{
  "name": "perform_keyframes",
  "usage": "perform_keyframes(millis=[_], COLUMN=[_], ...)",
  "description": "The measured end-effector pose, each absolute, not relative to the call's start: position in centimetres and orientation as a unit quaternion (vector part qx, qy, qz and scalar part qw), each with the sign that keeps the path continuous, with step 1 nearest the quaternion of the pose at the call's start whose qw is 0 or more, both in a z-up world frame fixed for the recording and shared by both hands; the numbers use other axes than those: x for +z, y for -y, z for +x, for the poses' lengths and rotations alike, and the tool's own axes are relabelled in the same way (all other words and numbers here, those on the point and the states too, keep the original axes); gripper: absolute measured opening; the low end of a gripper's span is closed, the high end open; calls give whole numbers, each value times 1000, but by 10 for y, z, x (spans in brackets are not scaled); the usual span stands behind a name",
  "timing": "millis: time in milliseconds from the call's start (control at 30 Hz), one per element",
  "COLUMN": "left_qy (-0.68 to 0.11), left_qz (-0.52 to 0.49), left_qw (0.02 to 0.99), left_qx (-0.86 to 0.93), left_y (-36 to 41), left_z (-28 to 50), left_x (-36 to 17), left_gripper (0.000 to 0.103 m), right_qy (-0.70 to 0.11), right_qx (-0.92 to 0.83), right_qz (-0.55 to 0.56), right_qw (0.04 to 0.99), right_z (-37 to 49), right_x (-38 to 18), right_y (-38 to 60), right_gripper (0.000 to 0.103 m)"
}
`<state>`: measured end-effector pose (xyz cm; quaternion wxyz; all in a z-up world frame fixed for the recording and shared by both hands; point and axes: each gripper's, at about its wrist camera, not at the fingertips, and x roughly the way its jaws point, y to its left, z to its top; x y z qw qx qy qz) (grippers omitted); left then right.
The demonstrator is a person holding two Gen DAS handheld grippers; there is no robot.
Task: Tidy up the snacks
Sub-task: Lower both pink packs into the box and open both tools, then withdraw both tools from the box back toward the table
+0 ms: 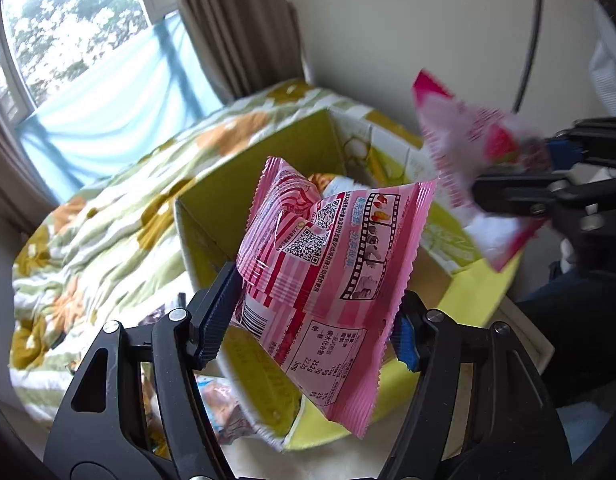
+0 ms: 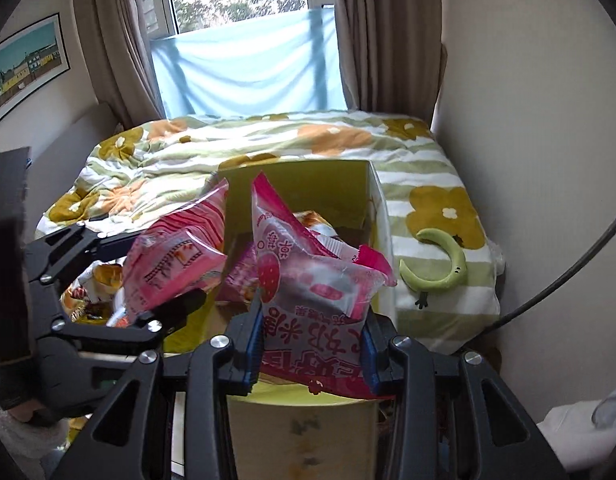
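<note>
Bedside, both packets hang above the box [image 2: 371,200] rim (apparently clear).

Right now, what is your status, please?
Left claw shut on pink striped snack packet. Right claw shut on strawberry snack packet. Both over yellow-green box. Nothing blocking.

A bed [image 2: 427,168] covered by a flower-print quilt [image 2: 268,140] carries an open yellow-green cardboard box [image 2: 308,184] just beyond both sets of jaws. A green crescent-shaped plush toy [image 2: 439,264] lies on the quilt, right of the right-hand jaws, beside the box.
</note>
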<state>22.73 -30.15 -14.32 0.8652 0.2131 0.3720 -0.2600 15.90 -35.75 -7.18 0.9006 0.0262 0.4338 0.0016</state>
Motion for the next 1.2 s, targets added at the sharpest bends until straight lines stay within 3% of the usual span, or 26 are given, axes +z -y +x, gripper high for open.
perform_keyframes(millis=[67, 133, 167, 200, 900, 967, 1000, 1067, 1100, 1200], left_qy=[-394, -409, -411, -407, -428, -427, -426, -422, -424, -431], left_qz=[201, 194, 197, 203, 157, 155, 155, 162, 164, 154], left_qw=[860, 855, 856, 860, 872, 874, 875, 877, 876, 874], left_qx=[-254, -251, -242, -232, -177, -173, -170, -162, -160, -166], left_y=[306, 307, 307, 306, 231, 228, 226, 225, 225, 225], left_z=[236, 245, 246, 248, 229, 228, 228, 226, 226, 222], left_x=[-151, -155, -157, -156, -152, -151, -151, -152, -155, -159], left_gripper=[66, 75, 94, 102, 102, 102, 102, 102, 102, 102], right_qy=[-439, -444, -446, -448, -492, -493, -492, -481, -473, -462], right_qx=[11, 20, 24, 29, 57, 54, 56, 63, 63, 63], right_qz=[27, 26, 28, 31, 29, 24, 23, 25, 26, 39], right_qw=[898, 895, 894, 893, 868, 868, 869, 874, 879, 884], right_z=[163, 168, 172, 173, 205, 207, 208, 206, 204, 198], right_x=[-76, -81, -83, -85, -112, -116, -116, -114, -113, -112], right_y=[367, 373, 376, 378, 351, 350, 350, 350, 350, 355], right_gripper=[37, 37, 37, 36, 37, 41, 48, 79, 102, 103])
